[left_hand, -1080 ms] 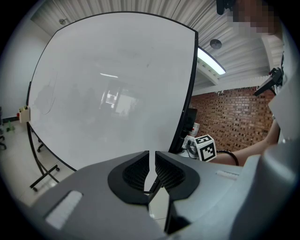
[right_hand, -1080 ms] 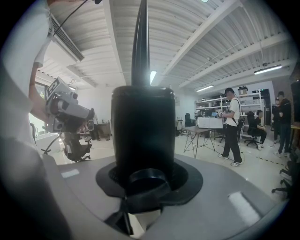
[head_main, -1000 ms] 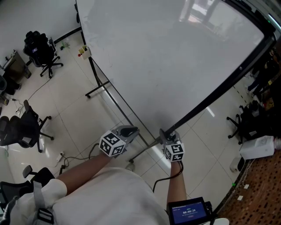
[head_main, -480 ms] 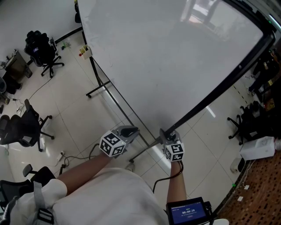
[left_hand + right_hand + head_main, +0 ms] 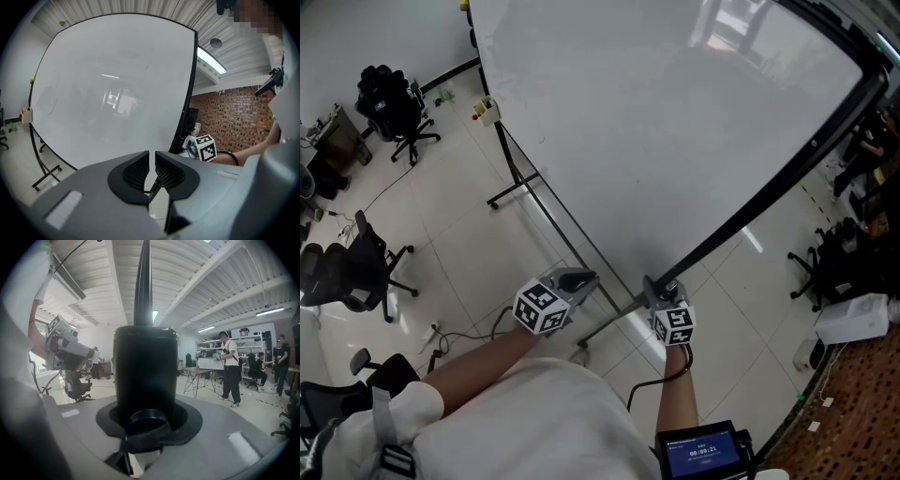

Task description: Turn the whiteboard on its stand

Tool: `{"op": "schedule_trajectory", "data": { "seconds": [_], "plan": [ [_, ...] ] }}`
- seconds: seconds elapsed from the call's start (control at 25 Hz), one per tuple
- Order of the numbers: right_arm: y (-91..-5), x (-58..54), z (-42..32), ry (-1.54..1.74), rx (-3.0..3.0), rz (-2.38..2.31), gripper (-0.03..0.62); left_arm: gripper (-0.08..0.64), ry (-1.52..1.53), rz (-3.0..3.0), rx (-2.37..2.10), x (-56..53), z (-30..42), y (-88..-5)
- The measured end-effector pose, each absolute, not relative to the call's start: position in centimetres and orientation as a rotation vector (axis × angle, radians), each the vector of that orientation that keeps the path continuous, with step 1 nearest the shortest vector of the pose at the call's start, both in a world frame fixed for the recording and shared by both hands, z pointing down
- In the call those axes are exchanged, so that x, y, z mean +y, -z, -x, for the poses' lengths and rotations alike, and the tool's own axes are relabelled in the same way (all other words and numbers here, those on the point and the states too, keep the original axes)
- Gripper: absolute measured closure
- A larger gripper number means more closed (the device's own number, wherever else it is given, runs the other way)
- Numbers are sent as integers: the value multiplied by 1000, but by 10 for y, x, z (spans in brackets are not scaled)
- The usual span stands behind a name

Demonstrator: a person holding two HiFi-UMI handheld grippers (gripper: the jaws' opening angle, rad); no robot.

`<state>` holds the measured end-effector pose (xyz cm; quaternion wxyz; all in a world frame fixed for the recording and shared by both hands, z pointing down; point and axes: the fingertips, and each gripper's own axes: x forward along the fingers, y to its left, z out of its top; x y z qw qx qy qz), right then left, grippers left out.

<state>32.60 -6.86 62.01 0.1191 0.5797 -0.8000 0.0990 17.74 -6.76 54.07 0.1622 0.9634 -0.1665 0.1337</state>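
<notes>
A large blank whiteboard [image 5: 675, 122] was seen from above, filling the far and right part of the head view. It was tipped at a slant on its black stand [image 5: 512, 184], whose foot was planted on the tiled floor [image 5: 459, 234] at the far left. The board's thick black side frame [image 5: 769, 192] ran from the far right down to the near middle.

At that near end the right gripper [image 5: 662, 291] was clamped on a black cylindrical piece [image 5: 145, 366] of the frame. In the right gripper view this piece filled the space between the jaws, and the board's thin edge rose above it.

The left gripper [image 5: 578, 279] was held just to the left, at the board's lower edge. In the left gripper view its jaws were drawn all but together, with only a slit between them, and nothing was seen pinched there. Whether its tips touched the board could not be told. Office chairs [image 5: 356, 272] stood well apart at the left.

The hold for the turn was judged to be made on the right side. The board appeared tipped only part-way, so the rest of the turn was judged to be left undone.
</notes>
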Motion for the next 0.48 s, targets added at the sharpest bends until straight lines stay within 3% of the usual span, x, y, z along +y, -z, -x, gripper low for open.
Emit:
{"op": "schedule_trajectory", "data": {
  "seconds": [0.48],
  "plan": [
    [-619,-64,-326,-293,-2333,-1679,443,500,-379,-2748,-497,-69,-171,-538]
  ]
}}
